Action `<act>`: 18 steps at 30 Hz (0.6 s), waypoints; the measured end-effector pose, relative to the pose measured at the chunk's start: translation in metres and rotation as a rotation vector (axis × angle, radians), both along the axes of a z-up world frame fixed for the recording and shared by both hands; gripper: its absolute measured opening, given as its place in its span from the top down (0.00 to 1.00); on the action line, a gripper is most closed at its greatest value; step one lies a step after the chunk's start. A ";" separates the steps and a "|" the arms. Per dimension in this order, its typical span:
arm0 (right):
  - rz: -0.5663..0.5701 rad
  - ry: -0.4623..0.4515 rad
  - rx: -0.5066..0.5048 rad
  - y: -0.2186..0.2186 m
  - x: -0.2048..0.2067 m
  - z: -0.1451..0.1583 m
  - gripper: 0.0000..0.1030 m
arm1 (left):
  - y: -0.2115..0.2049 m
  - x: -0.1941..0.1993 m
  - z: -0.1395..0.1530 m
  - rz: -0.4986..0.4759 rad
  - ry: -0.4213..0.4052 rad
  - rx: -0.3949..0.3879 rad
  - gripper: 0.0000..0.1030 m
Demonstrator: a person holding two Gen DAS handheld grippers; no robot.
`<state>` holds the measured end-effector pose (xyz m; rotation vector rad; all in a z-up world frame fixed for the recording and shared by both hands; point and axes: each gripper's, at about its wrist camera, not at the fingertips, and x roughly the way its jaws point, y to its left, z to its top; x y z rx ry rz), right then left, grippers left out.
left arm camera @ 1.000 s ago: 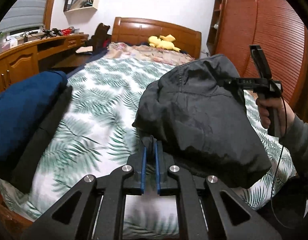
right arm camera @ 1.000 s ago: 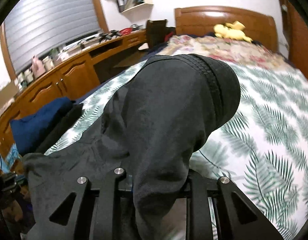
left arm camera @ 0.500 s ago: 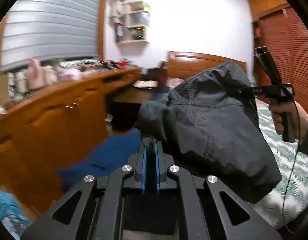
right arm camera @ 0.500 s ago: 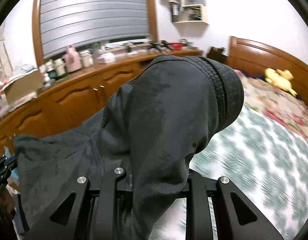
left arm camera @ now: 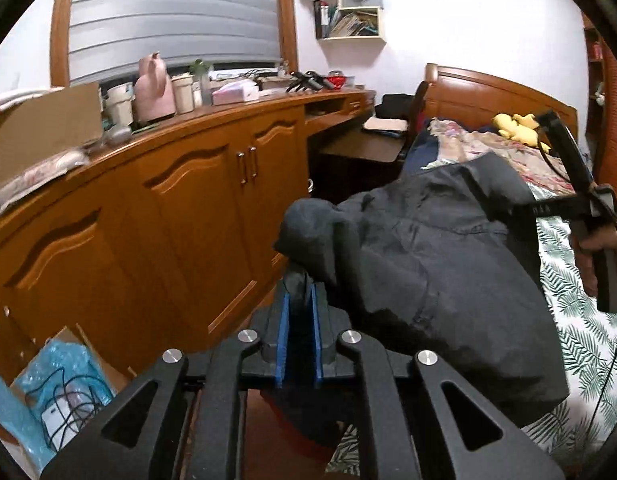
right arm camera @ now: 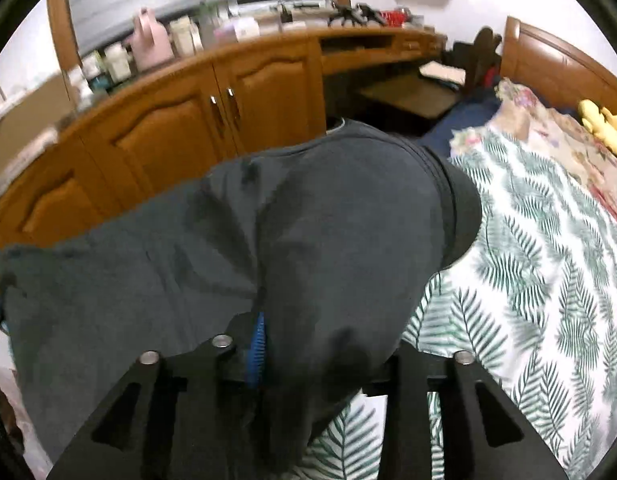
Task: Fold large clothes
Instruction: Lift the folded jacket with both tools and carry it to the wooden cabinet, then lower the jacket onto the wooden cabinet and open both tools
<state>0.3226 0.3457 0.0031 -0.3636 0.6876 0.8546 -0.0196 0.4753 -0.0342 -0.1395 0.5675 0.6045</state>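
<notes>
- Two grippers carry one dark grey jacket [left arm camera: 436,264] off the bed [left arm camera: 580,320], bunched and hanging between them in the air beside the wooden cabinets [left arm camera: 180,216].
- Jacket look: matte fabric, creased, with a seam across the panel and a ribbed black hem or cuff [right arm camera: 456,208] at its far end in the right wrist view; the lower edge droops toward the leaf-print bedspread [right arm camera: 540,280].
- Left gripper [left arm camera: 298,300]: jaws nearly together, blue pads pinching a small wad of the jacket at its left corner; it points toward the cabinets.
- Right gripper [left arm camera: 508,210]: seen from the left camera held level, the person's right hand [left arm camera: 596,248] around the grip, tips buried in the jacket's upper right edge.
- In its own camera the fabric drapes over the right gripper [right arm camera: 264,332]; one blue pad [right arm camera: 255,344] shows with cloth against it, jaws narrow, holding the jacket.
- A yellow plush toy [left arm camera: 514,126] lies by the headboard.
</notes>
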 end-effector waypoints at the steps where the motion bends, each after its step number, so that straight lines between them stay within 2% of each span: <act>1: 0.001 -0.005 -0.012 -0.004 0.001 -0.004 0.54 | 0.001 -0.003 -0.001 0.005 -0.009 -0.010 0.86; 3: 0.002 -0.016 -0.016 -0.006 0.000 -0.006 0.49 | 0.001 -0.011 0.002 0.018 -0.031 -0.030 0.75; 5: 0.016 -0.028 0.000 -0.016 -0.009 -0.005 0.48 | -0.001 -0.019 0.007 0.019 -0.064 -0.042 0.51; 6: 0.021 -0.041 0.000 -0.015 -0.022 -0.006 0.47 | -0.002 -0.021 0.011 0.017 -0.076 -0.042 0.47; 8: 0.028 -0.080 0.004 -0.030 -0.044 -0.004 0.45 | -0.011 -0.025 0.018 0.011 -0.085 -0.024 0.22; 11: 0.056 -0.116 0.036 -0.055 -0.068 0.003 0.41 | -0.026 -0.026 0.031 -0.007 -0.101 0.012 0.06; 13: 0.071 -0.130 0.050 -0.073 -0.081 0.005 0.40 | -0.039 -0.025 0.040 -0.013 -0.112 0.026 0.00; 15: 0.083 -0.137 0.069 -0.092 -0.092 0.008 0.36 | -0.051 -0.023 0.050 -0.025 -0.125 0.044 0.00; 18: 0.072 -0.159 0.098 -0.125 -0.110 0.011 0.36 | -0.075 -0.016 0.065 -0.061 -0.141 0.073 0.00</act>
